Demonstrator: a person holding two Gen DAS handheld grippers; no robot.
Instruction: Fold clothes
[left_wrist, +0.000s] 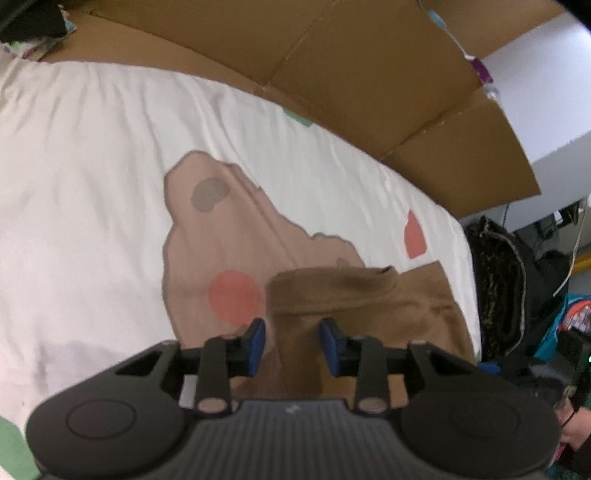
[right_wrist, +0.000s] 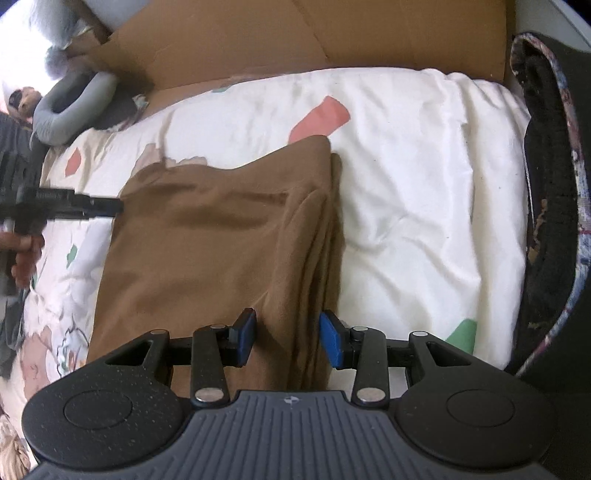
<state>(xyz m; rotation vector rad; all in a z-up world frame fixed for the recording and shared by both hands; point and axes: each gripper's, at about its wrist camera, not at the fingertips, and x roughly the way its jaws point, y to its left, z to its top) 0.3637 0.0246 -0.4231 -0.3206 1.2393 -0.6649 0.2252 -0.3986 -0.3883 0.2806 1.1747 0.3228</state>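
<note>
A brown garment (right_wrist: 207, 240) lies folded into a rough rectangle on the white printed bedsheet (right_wrist: 406, 184). My right gripper (right_wrist: 288, 336) hangs over its near right edge, where several folded layers stack up. The blue pads stand apart on either side of that edge, open and not pinching it. My left gripper (left_wrist: 293, 341) is over the garment's (left_wrist: 354, 295) left end. It is open too, with cloth below the gap between the pads. In the right wrist view the left gripper's tip (right_wrist: 116, 204) meets the garment's far left corner, and a hand (right_wrist: 26, 251) holds its handle.
Brown cardboard (right_wrist: 258, 37) lines the far side of the bed. A dark patterned fabric item (right_wrist: 546, 184) lies along the bed's right edge. A grey curved cushion (right_wrist: 70, 103) sits at the far left corner. More dark clutter (left_wrist: 495, 277) is beyond the bed's right side.
</note>
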